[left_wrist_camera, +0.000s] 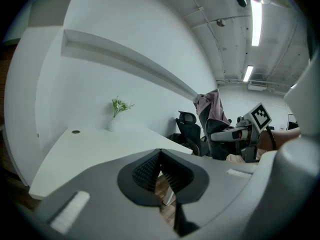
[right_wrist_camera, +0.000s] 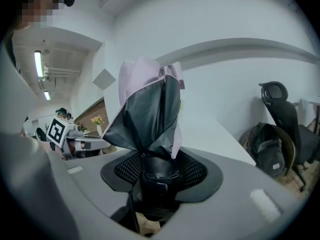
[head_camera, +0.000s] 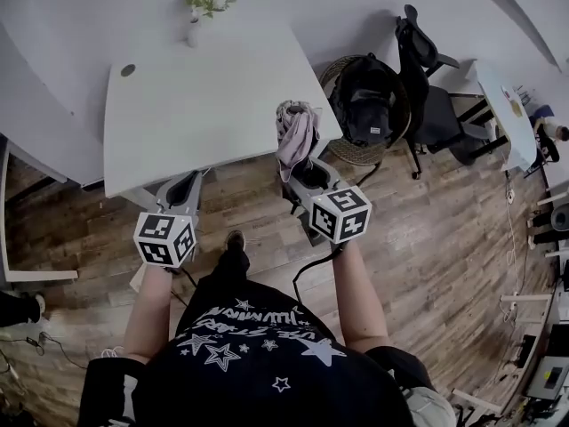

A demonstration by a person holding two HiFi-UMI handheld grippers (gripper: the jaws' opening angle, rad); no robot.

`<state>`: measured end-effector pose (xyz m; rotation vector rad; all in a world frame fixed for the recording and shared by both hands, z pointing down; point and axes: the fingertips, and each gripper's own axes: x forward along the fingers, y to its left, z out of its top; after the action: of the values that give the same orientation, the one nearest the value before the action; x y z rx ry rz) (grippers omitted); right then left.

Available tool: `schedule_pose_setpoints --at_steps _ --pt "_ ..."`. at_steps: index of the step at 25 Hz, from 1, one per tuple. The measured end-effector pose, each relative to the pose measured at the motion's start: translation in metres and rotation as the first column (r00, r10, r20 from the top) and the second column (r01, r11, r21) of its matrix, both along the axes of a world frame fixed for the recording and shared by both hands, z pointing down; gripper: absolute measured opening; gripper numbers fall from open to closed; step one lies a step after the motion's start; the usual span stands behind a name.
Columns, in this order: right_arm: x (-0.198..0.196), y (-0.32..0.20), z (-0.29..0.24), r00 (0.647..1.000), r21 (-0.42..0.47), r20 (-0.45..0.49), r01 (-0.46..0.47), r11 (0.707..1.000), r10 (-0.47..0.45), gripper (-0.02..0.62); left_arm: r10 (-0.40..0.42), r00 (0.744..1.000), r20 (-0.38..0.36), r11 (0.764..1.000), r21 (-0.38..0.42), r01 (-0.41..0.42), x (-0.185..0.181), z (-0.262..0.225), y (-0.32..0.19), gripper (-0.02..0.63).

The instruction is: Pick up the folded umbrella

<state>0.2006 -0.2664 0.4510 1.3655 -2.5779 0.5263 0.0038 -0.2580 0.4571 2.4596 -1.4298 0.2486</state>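
Observation:
The folded umbrella (head_camera: 295,136), pink outside with black lining, stands upright off the white table's (head_camera: 204,87) front right corner. My right gripper (head_camera: 307,172) is shut on its black handle end; in the right gripper view the umbrella (right_wrist_camera: 150,119) rises from between the pads of the right gripper (right_wrist_camera: 159,171). In the left gripper view the umbrella (left_wrist_camera: 210,106) shows at right above that gripper. My left gripper (head_camera: 185,185) hangs at the table's front edge, left of the umbrella, and the left gripper (left_wrist_camera: 160,164) has its pads together with nothing in them.
A white vase of flowers (head_camera: 197,16) stands at the table's far edge. Right of the table are a wicker basket with a black backpack (head_camera: 364,105) and a black office chair (head_camera: 427,78). Wooden floor lies below the grippers. A second white desk (head_camera: 502,105) stands at far right.

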Motion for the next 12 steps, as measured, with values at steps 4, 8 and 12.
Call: schedule_pose_setpoints --at_steps 4,8,12 --pt "0.007 0.026 -0.002 0.999 0.013 0.025 -0.035 0.999 0.034 0.227 -0.005 1.000 -0.003 1.000 0.005 0.005 0.000 -0.004 0.026 0.000" --pt "0.005 0.051 0.001 0.999 0.009 0.032 -0.026 1.000 0.026 0.227 -0.005 1.000 -0.001 1.000 0.004 0.005 0.001 -0.003 0.051 0.000" --pt "0.002 0.068 0.007 0.999 -0.007 0.029 -0.020 1.000 0.020 0.227 -0.008 1.000 -0.001 1.000 -0.002 0.008 0.001 -0.001 0.067 0.000"
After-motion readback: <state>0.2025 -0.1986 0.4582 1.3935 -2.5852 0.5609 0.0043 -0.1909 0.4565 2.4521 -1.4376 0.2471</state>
